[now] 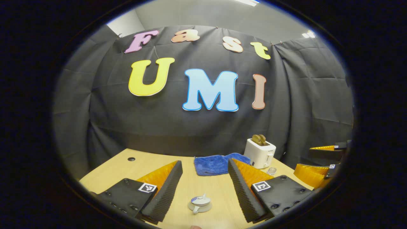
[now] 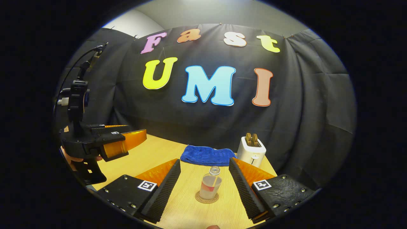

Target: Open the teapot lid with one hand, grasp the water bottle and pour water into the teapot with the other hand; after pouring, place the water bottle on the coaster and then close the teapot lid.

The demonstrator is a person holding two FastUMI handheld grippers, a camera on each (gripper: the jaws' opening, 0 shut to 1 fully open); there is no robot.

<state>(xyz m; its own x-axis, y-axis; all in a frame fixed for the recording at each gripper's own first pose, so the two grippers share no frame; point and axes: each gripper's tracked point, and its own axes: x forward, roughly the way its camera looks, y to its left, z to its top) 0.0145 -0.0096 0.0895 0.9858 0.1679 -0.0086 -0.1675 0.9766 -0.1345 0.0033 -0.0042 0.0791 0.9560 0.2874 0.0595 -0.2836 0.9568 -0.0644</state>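
The pale wooden counter [image 2: 152, 156] fills the lower middle of both views. In the right gripper view, the clear water bottle [image 2: 211, 186], part full and seemingly uncapped, stands upright on a round coaster [image 2: 206, 198] between the released right hand-held gripper [image 2: 205, 187]. In the left gripper view, the small whitish teapot lid [image 1: 200, 203] lies low centre, between the spread left hand-held gripper [image 1: 205, 190].

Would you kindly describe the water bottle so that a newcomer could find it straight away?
Start at the white toaster at the back of the wooden table, with the blue towel beside it. In front of the towel stands the bottle: small, clear, partly filled, and the one thing standing on a round coaster.
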